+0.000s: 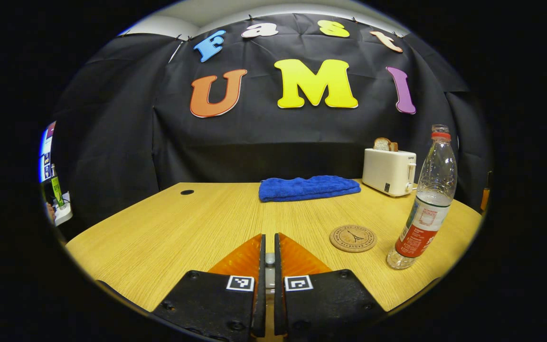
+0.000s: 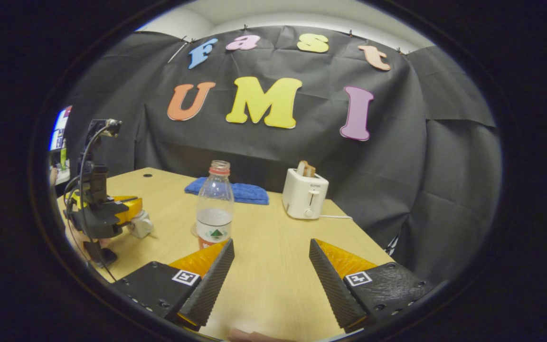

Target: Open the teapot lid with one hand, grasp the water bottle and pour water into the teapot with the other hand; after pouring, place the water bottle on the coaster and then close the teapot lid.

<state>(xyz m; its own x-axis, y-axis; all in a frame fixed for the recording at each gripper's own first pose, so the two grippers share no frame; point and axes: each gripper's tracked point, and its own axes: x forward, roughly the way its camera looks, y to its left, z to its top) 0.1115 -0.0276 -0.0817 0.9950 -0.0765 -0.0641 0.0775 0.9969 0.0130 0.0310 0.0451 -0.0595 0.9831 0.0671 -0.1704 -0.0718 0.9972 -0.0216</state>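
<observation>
while the coaster (image 1: 353,238) lies flat, the water bottle (image 2: 214,211) stands.

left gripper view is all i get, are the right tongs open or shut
Observer: Open. The right tongs have their jaws wide apart, gripping nothing.
Operator: how near is the bottle to them
Observer: The water bottle stands upright just beyond their left finger, untouched.
Operator: what am i pinching, i see a grey sliver
Observer: From the right gripper view, the left tongs sit on a small white piece, probably the teapot's lid; I cannot make out the pot itself.
</observation>
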